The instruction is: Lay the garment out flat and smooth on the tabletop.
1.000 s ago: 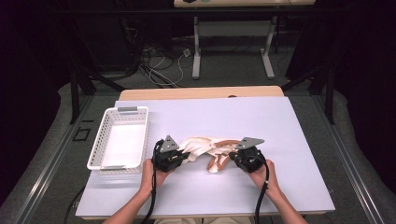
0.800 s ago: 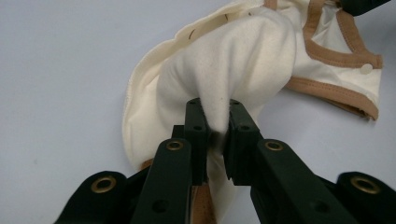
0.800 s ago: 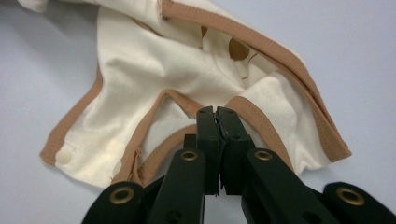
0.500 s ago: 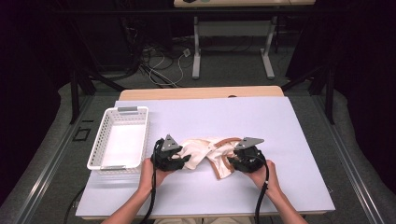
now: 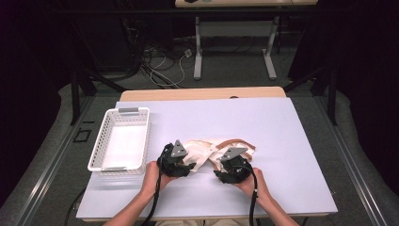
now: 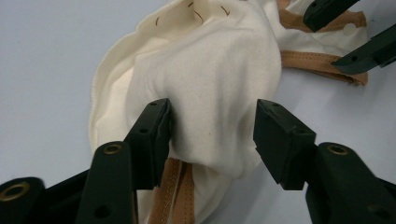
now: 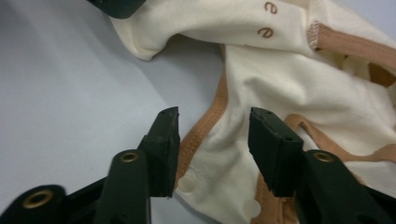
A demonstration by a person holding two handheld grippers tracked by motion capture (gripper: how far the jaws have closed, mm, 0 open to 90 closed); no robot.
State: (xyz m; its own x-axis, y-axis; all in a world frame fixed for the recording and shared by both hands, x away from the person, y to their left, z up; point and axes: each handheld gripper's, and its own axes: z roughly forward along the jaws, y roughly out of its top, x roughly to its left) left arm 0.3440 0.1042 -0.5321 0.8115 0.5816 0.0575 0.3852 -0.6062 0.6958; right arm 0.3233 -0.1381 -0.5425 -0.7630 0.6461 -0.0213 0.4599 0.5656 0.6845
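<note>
A cream garment with tan trim [image 5: 207, 151] lies crumpled on the white table cover [image 5: 263, 122], near the middle of the table and toward its near edge. It sits between the two hand-held tools, to the right of a white plastic basket [image 5: 96, 153] that stands on the left part of the cover, apart from the cloth.

The left gripper [image 5: 187, 164] rests at the garment's left end, held by the person's left hand [image 5: 151, 175]. In the left gripper view its jaws have just been opening and now stand parted around a bulging fold of cream fabric [image 6: 210, 93]. The left pad [image 6: 156, 135] touches or nearly touches the cloth; the right pad stands clear of it, so nothing is clamped. Tan trim strips hang below the fold, between the jaws.

The right gripper [image 5: 221, 170] sits at the garment's right near edge, held by the right hand [image 5: 251, 183]. In the right gripper view its jaws have just been opening as well and stand apart over a tan-edged hem with round white snap fasteners [image 7: 187, 183]. The fabric lies flat between the pads, gripped by neither. Small brown printed letters [image 7: 268, 21] show on the cloth farther off.

In the left gripper view the right gripper's black jaw tips appear at the upper right, over the tan trim.
</note>
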